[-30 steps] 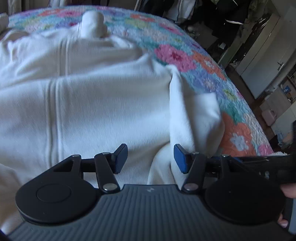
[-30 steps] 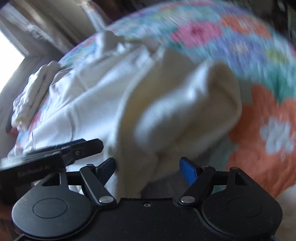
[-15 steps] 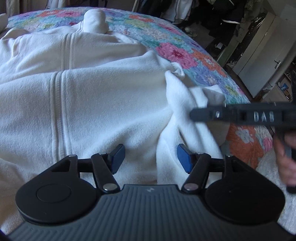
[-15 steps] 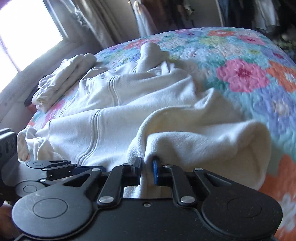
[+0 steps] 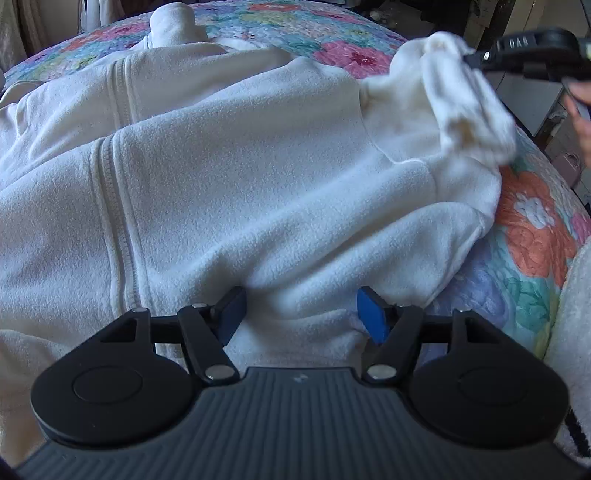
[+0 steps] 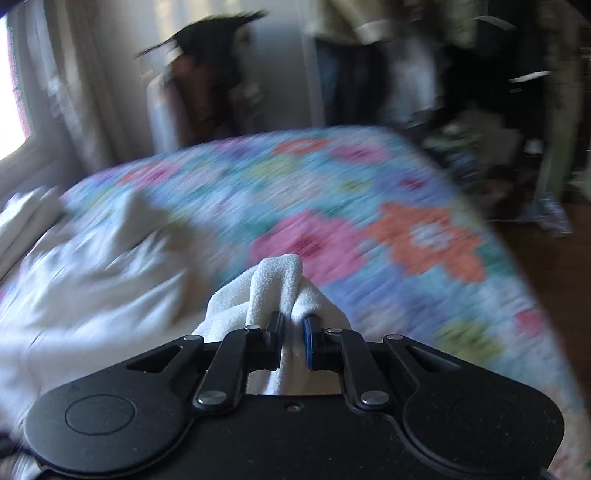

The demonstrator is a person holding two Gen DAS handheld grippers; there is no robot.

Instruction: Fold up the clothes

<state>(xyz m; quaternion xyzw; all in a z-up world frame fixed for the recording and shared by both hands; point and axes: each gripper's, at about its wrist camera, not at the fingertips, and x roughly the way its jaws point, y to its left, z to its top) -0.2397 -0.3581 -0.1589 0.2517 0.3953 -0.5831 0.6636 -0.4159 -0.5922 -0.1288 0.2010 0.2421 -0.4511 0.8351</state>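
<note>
Room: I stand at a bed covered by a flowered quilt (image 5: pixel 532 221) in pink, orange, teal and lilac; the right wrist view is smeared by blur, with dark hanging clothes (image 6: pixel 369 66) and a pale curtain (image 6: pixel 74 92) beyond the far edge.

My left gripper (image 5: pixel 299 314): it hangs low over the near part of the garment, pointing steeply down. Its jaws have just been opening and stand apart; a soft ridge of fleece lies between the blue pads (image 5: pixel 371 314), but they do not press on it.

My right gripper (image 6: pixel 293 339): clenched on a bunched fold of the white cloth, which bulges up above the fingertips and trails down between the fingers. From the left wrist view it shows at the upper right as a dark bar (image 5: pixel 535 51) with my hand (image 5: pixel 581 107) at the picture's edge.

White fleece jacket (image 5: pixel 240 166): spread across the quilt, rumpled, with a stitched zip seam (image 5: pixel 110 206) running up its left part. Most of it lies on the bed.

Sleeve (image 5: pixel 465 96): the part I grip, lifted off the quilt at the right, hanging from my right gripper and blurred at its lower edge.

Far end of the jacket: a rounded white lump (image 5: pixel 173 18) stands up near the top of the bed; I cannot tell which part of the garment it is.

Folded pale cloth (image 6: pixel 22 221): at the left edge in the right wrist view, beside the jacket.
</note>
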